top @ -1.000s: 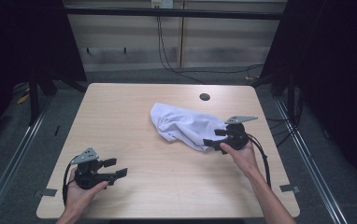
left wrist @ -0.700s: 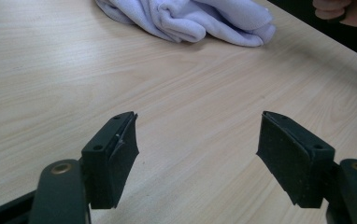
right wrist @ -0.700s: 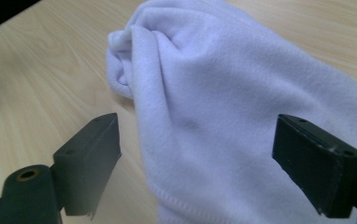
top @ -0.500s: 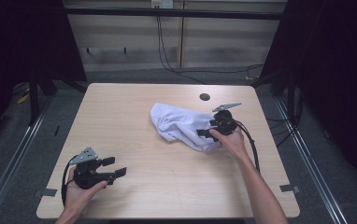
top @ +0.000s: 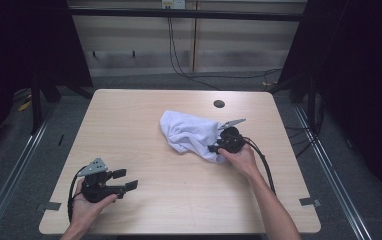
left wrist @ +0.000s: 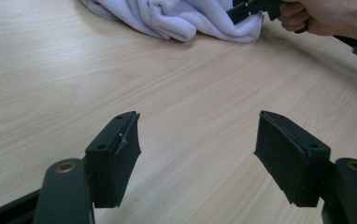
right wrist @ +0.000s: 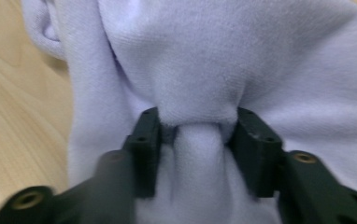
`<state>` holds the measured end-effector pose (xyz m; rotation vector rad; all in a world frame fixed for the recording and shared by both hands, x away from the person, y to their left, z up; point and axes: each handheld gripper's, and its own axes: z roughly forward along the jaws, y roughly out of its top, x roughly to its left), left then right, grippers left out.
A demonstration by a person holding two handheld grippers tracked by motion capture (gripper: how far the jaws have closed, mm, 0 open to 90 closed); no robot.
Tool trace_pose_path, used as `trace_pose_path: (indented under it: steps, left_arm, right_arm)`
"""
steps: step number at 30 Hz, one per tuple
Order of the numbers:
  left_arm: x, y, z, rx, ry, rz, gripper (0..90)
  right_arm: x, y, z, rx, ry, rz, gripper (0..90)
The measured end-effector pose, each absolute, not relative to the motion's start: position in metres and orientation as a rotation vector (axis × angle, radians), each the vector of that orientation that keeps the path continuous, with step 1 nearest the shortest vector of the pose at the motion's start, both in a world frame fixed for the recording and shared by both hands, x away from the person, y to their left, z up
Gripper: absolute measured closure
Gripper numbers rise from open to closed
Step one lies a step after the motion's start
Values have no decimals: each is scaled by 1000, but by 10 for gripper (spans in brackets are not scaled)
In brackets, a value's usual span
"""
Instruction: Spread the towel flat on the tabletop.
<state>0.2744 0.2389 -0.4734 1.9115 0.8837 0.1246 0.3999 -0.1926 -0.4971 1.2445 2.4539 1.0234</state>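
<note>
A crumpled white towel (top: 189, 132) lies right of the table's middle. My right gripper (top: 213, 148) is at its near right edge, held by a hand. In the right gripper view its jaws have just been closing, and they pinch a raised fold of the towel (right wrist: 214, 56) between the pads (right wrist: 147, 135). My left gripper (top: 125, 179) rests in a hand at the front left, far from the cloth. Its jaws stand wide apart over bare wood (left wrist: 197, 140). In the left gripper view the towel (left wrist: 176, 16) and the right gripper (left wrist: 242, 9) sit at the top.
The light wooden table (top: 179, 200) has a round dark grommet hole (top: 219, 104) near its far edge. Black cables trail from both grippers. Metal rails (top: 9, 175) run along the floor on each side.
The right hand moved forward and left, down into the towel's edge. Its jaws went from wide apart to pinched on a fold of cloth. The left hand stayed put.
</note>
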Motion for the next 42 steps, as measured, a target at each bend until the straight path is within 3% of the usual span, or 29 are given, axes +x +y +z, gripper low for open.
trace_pose_path:
  steps: [5, 13, 17, 19, 22, 25, 28, 31, 36, 40, 41, 42]
  left_arm:
    - [276, 236, -474, 1916, 873, 103, 337]
    - [278, 228, -470, 1936, 837, 95, 456]
    - [277, 229, -466, 1928, 835, 116, 468]
    - [278, 229, -462, 1925, 823, 130, 493]
    - [282, 224, -450, 1920, 746, 133, 624]
    - [286, 212, -440, 1919, 712, 135, 645]
    - [293, 197, -438, 1937, 702, 132, 626]
    - [302, 182, -441, 1984, 681, 109, 623]
    - [309, 161, -450, 2045, 665, 111, 713]
    - [321, 159, -462, 2028, 747, 156, 461]
    - [323, 159, -466, 2051, 744, 147, 463]
    - [324, 158, -471, 2085, 745, 157, 549]
  right_arm:
    - [389, -190, -499, 1236, 2446, 1074, 694]
    - [365, -165, -499, 1125, 2563, 1146, 693]
    - [348, -144, -497, 1023, 2655, 1175, 684]
    - [339, -134, -497, 1002, 2683, 1196, 668]
    - [328, -120, -497, 981, 2723, 1236, 588]
    - [318, -111, -492, 928, 2739, 1248, 499]
    - [314, -121, -475, 934, 2665, 1332, 437]
    - [309, -144, -457, 971, 2577, 1386, 470]
    - [290, -187, -458, 1073, 2516, 1367, 528]
    - [278, -210, -475, 1137, 2488, 1304, 504]
    - [278, -214, -477, 1147, 2493, 1288, 498]
    - [279, -217, -478, 1147, 2493, 1282, 494]
